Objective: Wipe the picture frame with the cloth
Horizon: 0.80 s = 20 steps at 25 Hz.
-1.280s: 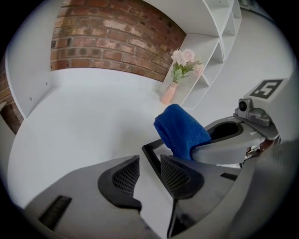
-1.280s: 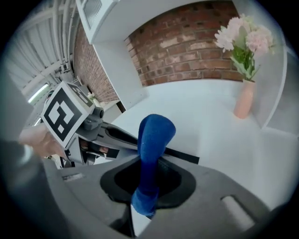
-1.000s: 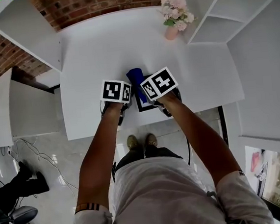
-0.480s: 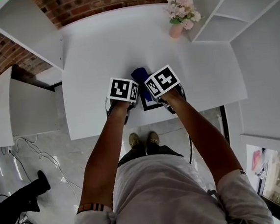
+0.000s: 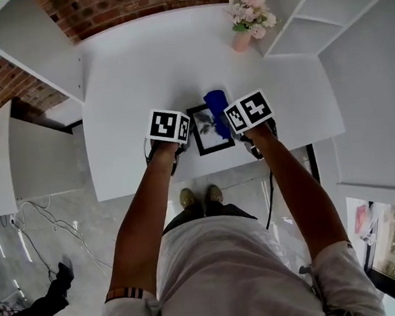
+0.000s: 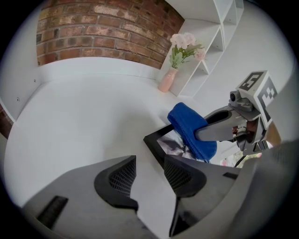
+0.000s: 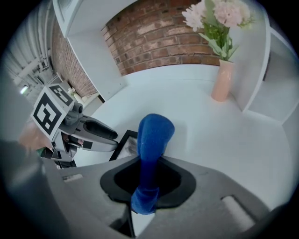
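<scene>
A black picture frame (image 5: 211, 129) lies flat near the white table's (image 5: 140, 69) front edge, between my two grippers. My left gripper (image 5: 179, 136) sits at its left side. Its jaws have just been opening and now stand open (image 6: 149, 173), with only bare table between them. The frame's corner (image 6: 158, 140) lies just past the right finger. My right gripper (image 5: 239, 123) is shut on a folded blue cloth (image 5: 215, 103), whose free end bulges out ahead of the jaws (image 7: 153, 133) over the frame's far right part (image 7: 125, 142). The cloth (image 6: 190, 130) partly hides the picture.
A pink vase of flowers (image 5: 243, 28) stands at the table's back right, beside white shelves (image 5: 323, 17). A brick wall (image 5: 134, 3) runs behind the table. The table's front edge (image 5: 206, 170) is close below the frame.
My right gripper has carried the cloth to the right, off the middle of the frame, so the picture now shows between the grippers. The left gripper has stayed at the frame's left side.
</scene>
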Motion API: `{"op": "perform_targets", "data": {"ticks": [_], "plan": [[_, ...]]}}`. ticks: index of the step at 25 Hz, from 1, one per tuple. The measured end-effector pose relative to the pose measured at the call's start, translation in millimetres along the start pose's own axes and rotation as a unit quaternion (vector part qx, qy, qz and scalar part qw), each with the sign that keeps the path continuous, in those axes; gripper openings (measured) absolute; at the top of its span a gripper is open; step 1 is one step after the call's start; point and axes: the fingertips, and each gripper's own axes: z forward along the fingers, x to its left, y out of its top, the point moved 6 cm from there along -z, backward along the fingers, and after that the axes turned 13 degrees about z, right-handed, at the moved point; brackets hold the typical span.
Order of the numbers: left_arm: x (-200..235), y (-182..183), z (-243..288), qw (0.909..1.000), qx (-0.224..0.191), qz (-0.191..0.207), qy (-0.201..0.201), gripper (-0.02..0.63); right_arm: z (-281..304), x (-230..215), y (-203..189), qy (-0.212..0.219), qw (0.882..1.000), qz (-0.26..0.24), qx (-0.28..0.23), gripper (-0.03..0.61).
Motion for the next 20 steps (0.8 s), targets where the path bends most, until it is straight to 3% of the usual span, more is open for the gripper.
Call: {"op": "perform_targets", "data": {"ticks": [11, 20], "plan": [[0.1, 0.2, 0.3, 1.0, -0.007, -0.001, -0.006, 0.183, 5.3, 55.3, -15.1, 0.081, 0.996, 0.03, 0.0, 0.069], [0.3, 0.2, -0.2, 0.9999, -0.012, -0.001, -0.006, 0.183, 19.2, 47.8, -20.9, 0.048, 0.999, 0.017, 0.019, 0.069]]}}
